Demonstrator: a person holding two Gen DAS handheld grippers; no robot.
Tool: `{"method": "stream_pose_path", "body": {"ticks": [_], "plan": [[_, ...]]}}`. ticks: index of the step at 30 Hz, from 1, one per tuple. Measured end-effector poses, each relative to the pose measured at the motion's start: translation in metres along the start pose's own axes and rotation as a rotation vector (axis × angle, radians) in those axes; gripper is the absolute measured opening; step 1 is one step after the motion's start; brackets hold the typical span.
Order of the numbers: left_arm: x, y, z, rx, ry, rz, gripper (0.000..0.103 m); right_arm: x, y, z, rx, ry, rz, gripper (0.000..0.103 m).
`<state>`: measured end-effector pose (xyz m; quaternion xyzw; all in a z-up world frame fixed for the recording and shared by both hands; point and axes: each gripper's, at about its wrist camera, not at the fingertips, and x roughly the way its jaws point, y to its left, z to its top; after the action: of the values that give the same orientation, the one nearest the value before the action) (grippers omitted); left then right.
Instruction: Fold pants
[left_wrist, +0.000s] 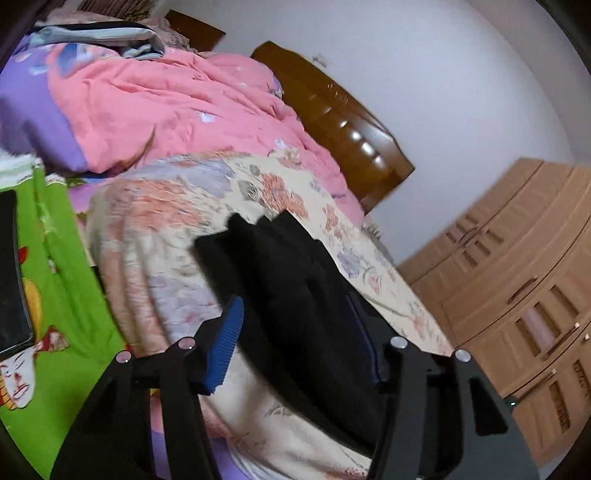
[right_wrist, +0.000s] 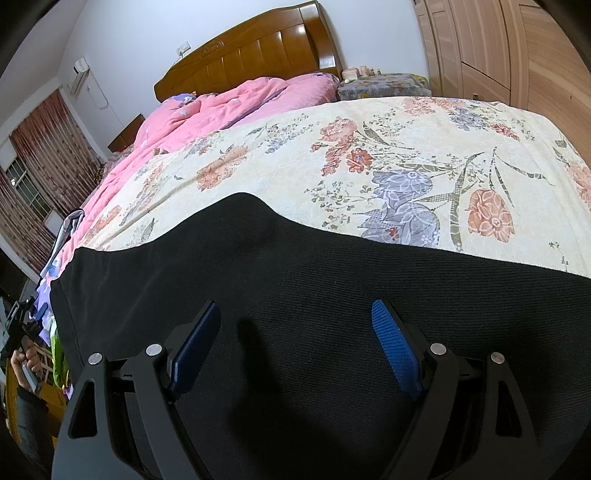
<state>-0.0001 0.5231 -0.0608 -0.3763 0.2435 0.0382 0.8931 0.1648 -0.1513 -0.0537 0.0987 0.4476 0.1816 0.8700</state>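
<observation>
1. Pants (right_wrist: 295, 302) lie spread, dark, on the floral bedspread (right_wrist: 369, 155) of the bed.
2. Right hand-held gripper (right_wrist: 295, 347) hovers above the fabric, jaws apart.
3. Left hand-held gripper (left_wrist: 303, 339), jaws apart, straddles a pant edge; judged best: pinch one clean layer before folding.

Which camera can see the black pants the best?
The right wrist view: the black pants spread wide and sharp across the floral sheet. The left wrist view shows them blurry, bunched and partly hidden behind the left gripper.
</observation>
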Motion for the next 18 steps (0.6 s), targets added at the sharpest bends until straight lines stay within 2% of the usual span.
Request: {"method": "stream_pose_path", "body": {"ticks": [1, 3, 5, 7, 11, 14, 18], "plan": [[0.01, -0.002, 0.001, -0.001, 0.015, 0.027, 0.053, 0.001, 0.0, 0.0, 0.0, 0.0, 0.0, 0.082], [0.022, 0.0, 0.0, -0.017, 0.034, 0.034, 0.046, 0.001, 0.0, 0.0, 0.001, 0.0, 0.001, 0.082], [0.035, 0.001, 0.0, -0.024, 0.049, 0.04, 0.027, 0.001, 0.0, 0.0, 0.001, 0.0, 0.001, 0.082], [0.039, -0.004, -0.001, 0.001, 0.037, 0.065, 0.02, 0.001, 0.0, 0.0, 0.0, 0.0, 0.001, 0.082], [0.023, -0.027, -0.004, 0.089, -0.019, 0.077, 0.015, 0.0, 0.0, 0.0, 0.003, -0.002, 0.005, 0.082], [0.004, -0.037, -0.005, 0.096, -0.052, 0.062, 0.015, 0.0, 0.0, 0.0, 0.004, -0.002, 0.005, 0.082], [0.028, -0.009, -0.01, 0.077, 0.042, 0.177, 0.018, 0.0, 0.0, 0.0, 0.003, -0.002, 0.005, 0.081]]}}
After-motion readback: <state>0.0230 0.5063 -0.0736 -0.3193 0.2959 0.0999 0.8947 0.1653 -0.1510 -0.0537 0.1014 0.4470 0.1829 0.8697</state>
